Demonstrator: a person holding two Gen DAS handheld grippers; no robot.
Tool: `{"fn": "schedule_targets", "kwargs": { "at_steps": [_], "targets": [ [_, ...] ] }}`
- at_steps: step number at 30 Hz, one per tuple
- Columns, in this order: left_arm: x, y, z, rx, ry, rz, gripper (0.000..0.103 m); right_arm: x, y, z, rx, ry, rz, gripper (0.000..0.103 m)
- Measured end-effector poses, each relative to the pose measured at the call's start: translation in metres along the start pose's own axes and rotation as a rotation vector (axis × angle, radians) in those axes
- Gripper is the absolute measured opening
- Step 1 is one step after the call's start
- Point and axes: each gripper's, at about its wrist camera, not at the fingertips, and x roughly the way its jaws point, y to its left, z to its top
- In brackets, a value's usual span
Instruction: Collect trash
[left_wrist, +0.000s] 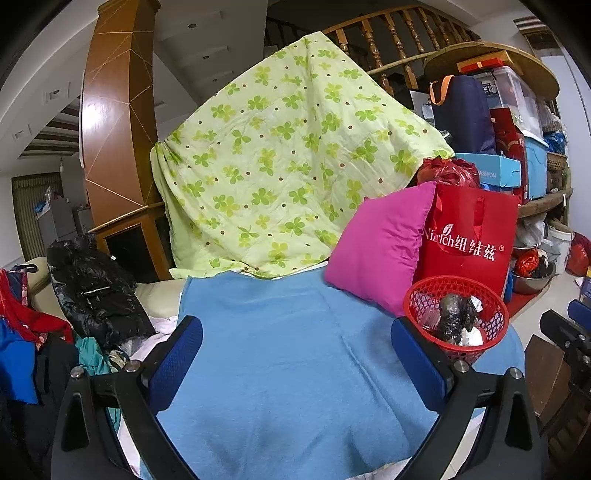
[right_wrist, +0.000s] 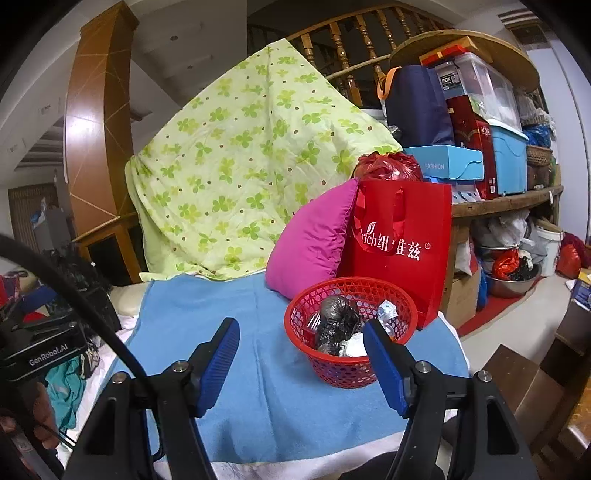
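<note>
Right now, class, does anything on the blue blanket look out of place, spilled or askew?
Nothing stands out. The red basket sits upright on the blue blanket with the trash inside, none spilled. Both tongs are open and empty.

I get even, cool indoor light on both feeds, bright enough for colours to read cleanly. Recessed ceiling spots (left_wrist: 192, 26) sit above the wooden column (left_wrist: 110, 122), which carries a broad white glare patch. Shadows on the blue blanket (right_wrist: 295, 387) are soft and faint. Fisheye bending curves the column and stair railing (right_wrist: 354, 40); black vignette fills the corners. Focus stays sharp centrally, softening toward the rims.
</note>
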Motion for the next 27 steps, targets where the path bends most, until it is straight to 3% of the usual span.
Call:
{"fn": "schedule_targets", "kwargs": {
  "at_steps": [12, 27],
  "targets": [
    [-0.001, 0.005, -0.004, 0.003, 0.026, -0.015, 0.102, -0.002, 0.004, -0.009, -0.01, 0.053, -0.02, 0.073],
    [0.0, 0.01, -0.008, 0.004, 0.048, -0.013, 0.102, -0.011, 0.011, -0.005, -0.016, 0.031, -0.033, 0.073]
  ]
}}
